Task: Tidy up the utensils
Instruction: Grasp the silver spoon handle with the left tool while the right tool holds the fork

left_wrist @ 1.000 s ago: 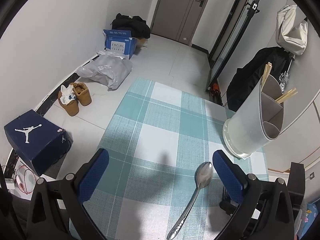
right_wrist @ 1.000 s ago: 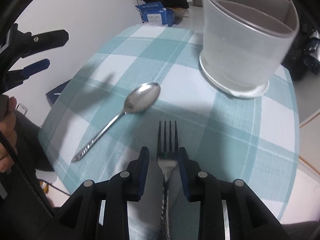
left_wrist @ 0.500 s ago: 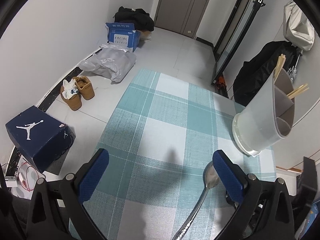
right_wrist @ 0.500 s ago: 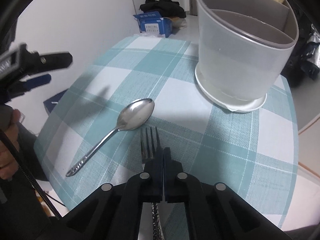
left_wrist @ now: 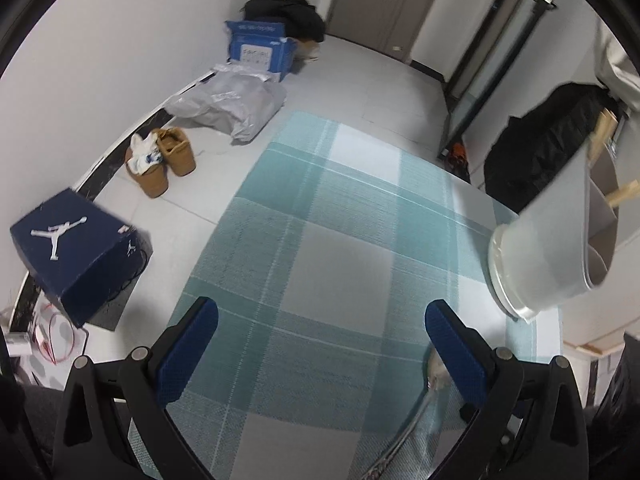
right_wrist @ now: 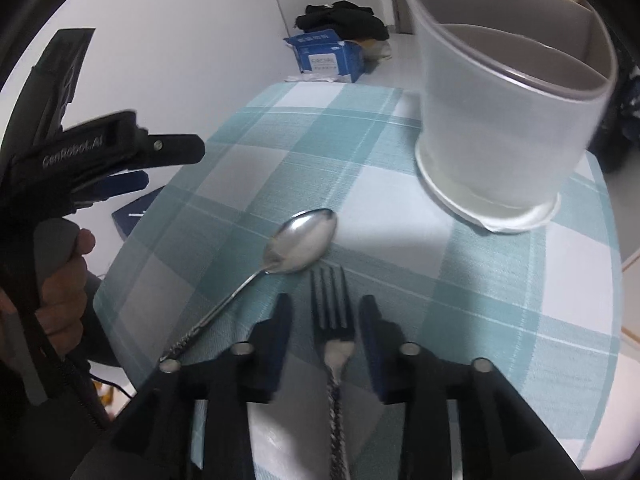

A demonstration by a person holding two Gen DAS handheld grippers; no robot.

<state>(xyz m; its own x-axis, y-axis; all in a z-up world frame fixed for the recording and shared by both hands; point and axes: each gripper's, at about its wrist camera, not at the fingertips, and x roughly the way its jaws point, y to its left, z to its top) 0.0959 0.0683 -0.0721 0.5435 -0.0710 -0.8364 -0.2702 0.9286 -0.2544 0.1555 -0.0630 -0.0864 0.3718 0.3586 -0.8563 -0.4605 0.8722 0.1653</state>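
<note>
So the right gripper was seen with its jaws parted a bit, having just been opened again after a full close. The fork was lying flat on the cloth between the blue pads, but no pad was pressed on it, so nothing was actually gripped there. The fork's tines were pointed away toward the holder, and its patterned handle was run back under the gripper body.

Just left of the fork, the spoon was laid at a slant, bowl up near the fork tips, handle trailing back toward the table edge. Bowl and tines were nearly touching; actual contact couldn't be made out.

The left gripper was held wide, with only checked cloth between its pads. The spoon was partly hidden behind its right finger, only the blurred handle and a bit of the bowl being shown, so it wasn't straddled. In the right view that gripper was seen off to the left, above the table edge, held by a hand.

Further back, the frosted holder was stood upright on its white base, well apart from the cutlery. It was divided inside, and chopsticks were stuck out of the far compartments.

On the floor beyond were a dark shoebox, tan shoes and a blue carton.
</note>
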